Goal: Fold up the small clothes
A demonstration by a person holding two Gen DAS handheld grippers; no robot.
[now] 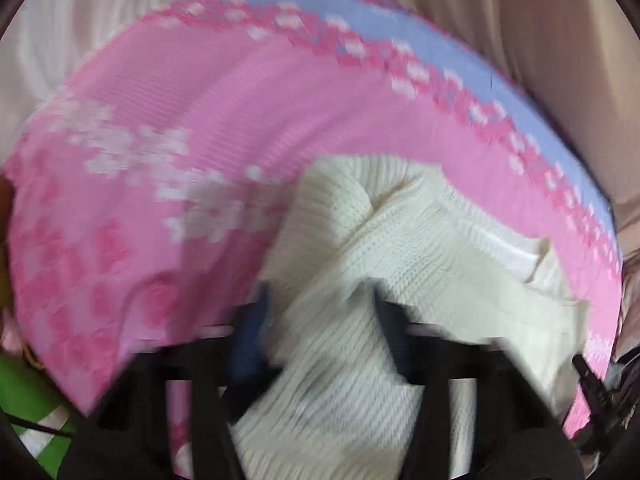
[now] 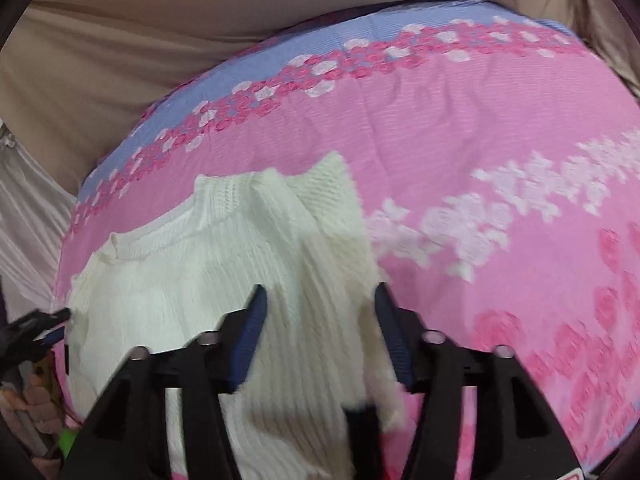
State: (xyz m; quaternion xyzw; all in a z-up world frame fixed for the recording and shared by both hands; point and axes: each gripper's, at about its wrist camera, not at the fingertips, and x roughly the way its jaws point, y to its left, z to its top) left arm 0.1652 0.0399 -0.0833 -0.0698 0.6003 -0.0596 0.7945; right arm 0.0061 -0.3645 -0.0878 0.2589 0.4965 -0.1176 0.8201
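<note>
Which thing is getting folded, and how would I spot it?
Look at the big pink flowery cover with a blue edge that fills the view. On it lies a cream knitted sweater, ribbed and bumpy. It is the only plain, pale, woolly thing there, and both the left gripper and right gripper have bunches of it between their fingers.

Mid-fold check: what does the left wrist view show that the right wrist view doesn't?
Only the left wrist view: a green item at the lower left edge, and the left hand-held gripper with bunched knit between its fingers.

Only the right wrist view: the cream knit garment's ribbed neckline, and the right hand-held gripper closed on a fold of the knit.

Both: the cream knit garment lying on the pink floral cover with its blue border, beige fabric behind.
</note>
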